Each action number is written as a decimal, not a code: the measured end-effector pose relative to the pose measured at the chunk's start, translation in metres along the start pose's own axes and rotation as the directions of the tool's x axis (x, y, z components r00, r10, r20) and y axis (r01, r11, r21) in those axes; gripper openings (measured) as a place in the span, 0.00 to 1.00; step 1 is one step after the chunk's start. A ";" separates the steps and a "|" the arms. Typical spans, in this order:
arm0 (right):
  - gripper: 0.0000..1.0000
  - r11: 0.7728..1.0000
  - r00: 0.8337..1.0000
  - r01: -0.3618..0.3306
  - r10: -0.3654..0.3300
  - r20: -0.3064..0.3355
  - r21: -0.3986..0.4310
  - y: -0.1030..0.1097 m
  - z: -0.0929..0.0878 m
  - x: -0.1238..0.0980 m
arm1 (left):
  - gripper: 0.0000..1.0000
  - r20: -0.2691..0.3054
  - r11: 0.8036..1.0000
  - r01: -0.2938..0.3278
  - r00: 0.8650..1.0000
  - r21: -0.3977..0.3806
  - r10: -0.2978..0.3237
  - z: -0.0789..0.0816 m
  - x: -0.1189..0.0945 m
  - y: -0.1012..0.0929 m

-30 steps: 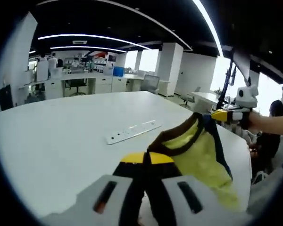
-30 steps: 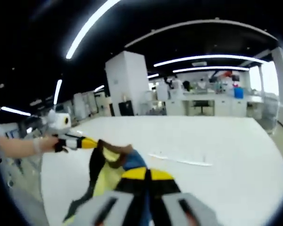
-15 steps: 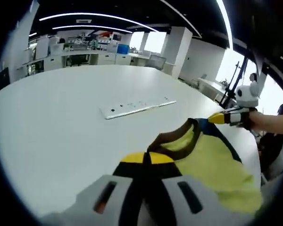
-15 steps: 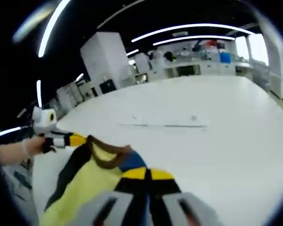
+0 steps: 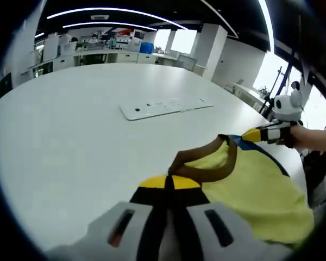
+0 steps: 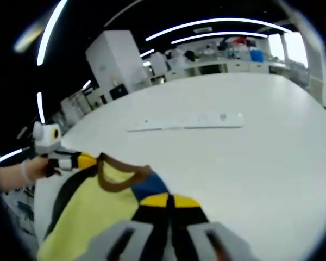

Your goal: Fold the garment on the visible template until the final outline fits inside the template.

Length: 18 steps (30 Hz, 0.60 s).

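A yellow garment with a brown collar and dark blue trim is held up by its shoulders, stretched between the two grippers above a white table. My left gripper is shut on one shoulder beside the collar. My right gripper is shut on the other shoulder, by a blue patch. In the left gripper view the right gripper comes in from the right, held by a hand. In the right gripper view the left gripper shows at the left. The yellow garment hangs toward the table's near edge.
A white power strip lies flat on the table beyond the garment, also the power strip in the right gripper view. Desks, chairs and white pillars stand in the room behind. The table edge runs close to the right gripper.
Both grippers have come lower and forward over the table with the garment. The cloth now spreads flatter and closer to the tabletop. Both stay shut on it.
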State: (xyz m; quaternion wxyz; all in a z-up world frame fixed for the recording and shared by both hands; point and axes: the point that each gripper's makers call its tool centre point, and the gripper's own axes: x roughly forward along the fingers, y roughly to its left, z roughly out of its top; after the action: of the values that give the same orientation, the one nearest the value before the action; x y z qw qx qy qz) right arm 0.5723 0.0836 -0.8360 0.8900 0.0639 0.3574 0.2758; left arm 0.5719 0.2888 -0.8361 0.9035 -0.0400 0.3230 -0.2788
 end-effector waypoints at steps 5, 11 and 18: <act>0.00 1.000 1.000 0.008 -0.008 -0.011 -0.003 -0.004 -0.003 0.004 | 0.00 0.001 1.000 -0.004 1.000 0.031 0.004 -0.003 0.002 0.002; 0.00 1.000 0.999 -0.006 0.007 -0.035 0.022 0.002 -0.006 0.001 | 0.04 -0.002 0.999 -0.007 1.000 0.033 0.007 -0.002 0.000 -0.001; 0.36 0.993 0.995 -0.104 0.105 0.000 0.049 0.017 0.000 -0.016 | 0.39 0.022 0.999 0.021 1.000 0.026 -0.022 0.010 -0.017 -0.007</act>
State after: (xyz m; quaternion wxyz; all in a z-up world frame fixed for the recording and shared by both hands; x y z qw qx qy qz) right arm 0.5552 0.0889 -0.8215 0.8721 0.1039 0.3611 0.3133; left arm 0.5636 0.2908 -0.8173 0.9044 -0.0350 0.3091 -0.2921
